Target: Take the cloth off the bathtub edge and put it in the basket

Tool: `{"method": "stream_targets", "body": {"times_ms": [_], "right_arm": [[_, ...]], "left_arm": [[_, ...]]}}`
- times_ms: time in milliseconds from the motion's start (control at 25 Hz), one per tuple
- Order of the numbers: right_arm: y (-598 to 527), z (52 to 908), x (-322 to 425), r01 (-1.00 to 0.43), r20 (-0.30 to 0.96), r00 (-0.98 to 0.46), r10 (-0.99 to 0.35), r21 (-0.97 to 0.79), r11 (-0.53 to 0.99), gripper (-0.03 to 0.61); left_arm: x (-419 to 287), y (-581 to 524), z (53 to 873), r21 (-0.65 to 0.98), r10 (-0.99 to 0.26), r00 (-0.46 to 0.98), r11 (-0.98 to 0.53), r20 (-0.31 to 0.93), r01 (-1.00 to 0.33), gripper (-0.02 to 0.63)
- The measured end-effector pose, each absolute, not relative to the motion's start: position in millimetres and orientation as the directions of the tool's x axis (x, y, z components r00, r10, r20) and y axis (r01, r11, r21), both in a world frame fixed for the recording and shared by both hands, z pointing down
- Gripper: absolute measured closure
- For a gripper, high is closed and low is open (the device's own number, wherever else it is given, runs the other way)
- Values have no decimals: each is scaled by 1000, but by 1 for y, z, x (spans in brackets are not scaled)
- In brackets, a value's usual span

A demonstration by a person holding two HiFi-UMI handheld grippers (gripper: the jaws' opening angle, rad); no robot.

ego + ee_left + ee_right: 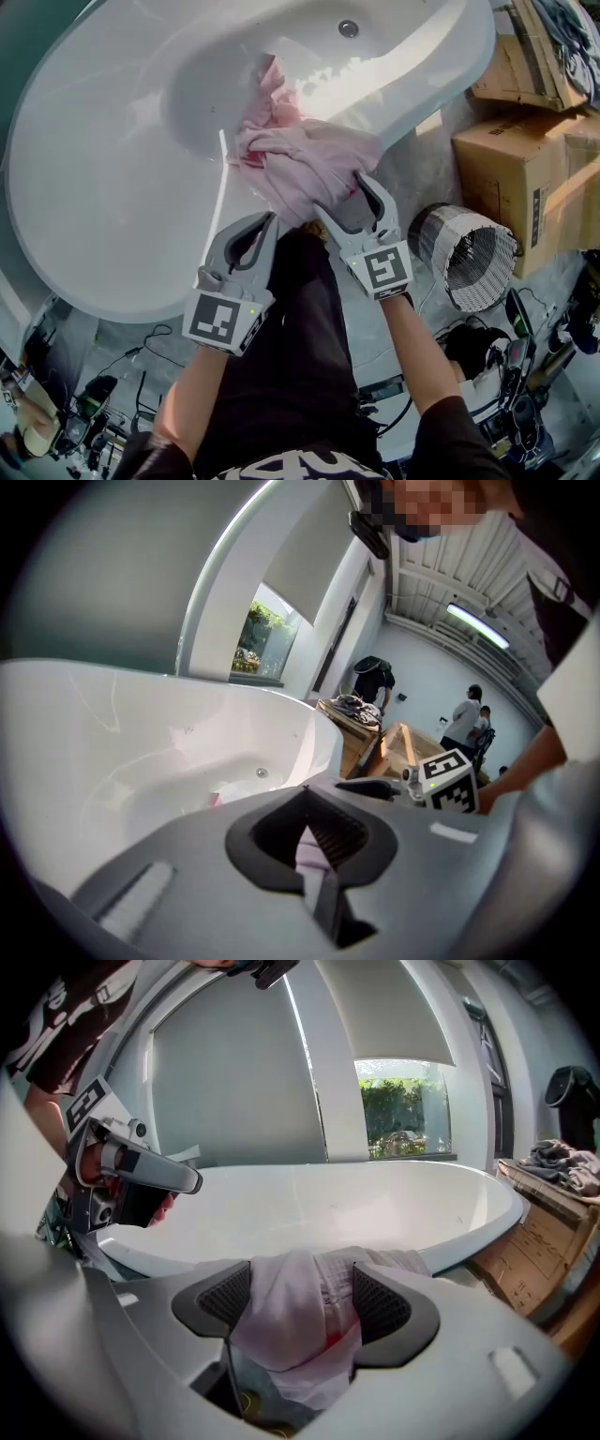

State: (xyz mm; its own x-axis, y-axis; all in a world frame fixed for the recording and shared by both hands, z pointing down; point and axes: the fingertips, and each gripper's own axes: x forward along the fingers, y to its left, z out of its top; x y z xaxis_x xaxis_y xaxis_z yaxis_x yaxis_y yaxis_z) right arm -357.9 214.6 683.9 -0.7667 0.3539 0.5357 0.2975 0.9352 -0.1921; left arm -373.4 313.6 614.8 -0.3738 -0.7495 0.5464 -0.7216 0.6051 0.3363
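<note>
my right gripper (300, 1307): jaws wide around cloth (309, 155) | my left gripper (314, 855): jaws pinching it | cloth still on bathtub (94, 187) edge, basket (469, 253) step left

Pink cloth (305, 159), white bathtub (94, 187), grey-white basket (441, 230)

Setting: an industrial test space, not a home bathroom. A freestanding bathtub (112, 187) stands on a bare concrete floor (412, 178). Around it are cardboard boxes (525, 178), loose cables (141, 352) and a wooden crate (352, 738). Overhead is a ribbed ceiling (450, 578) with a strip light (478, 625). People (464, 719) stand in the background.
</note>
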Motion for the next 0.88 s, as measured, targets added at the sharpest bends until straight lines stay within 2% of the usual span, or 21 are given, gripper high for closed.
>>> {"method": "stream_targets", "body": {"times_ms": [160, 360, 600, 880], "right_arm": [[215, 685, -358, 279, 543, -769, 338, -191, 941, 252], [216, 683, -357, 274, 554, -758, 344, -208, 939, 300], [215, 682, -355, 225, 557, -757, 341, -267, 937, 408], [212, 677, -357, 202, 539, -770, 340, -300, 932, 504]], "left_arm": [[-373, 314, 617, 338, -751, -371, 602, 546, -723, 617], [-371, 311, 618, 335, -754, -365, 596, 546, -730, 617], [-365, 309, 619, 333, -751, -358, 595, 554, -732, 617], [-363, 303, 619, 330, -751, -352, 590, 558, -737, 617]]}}
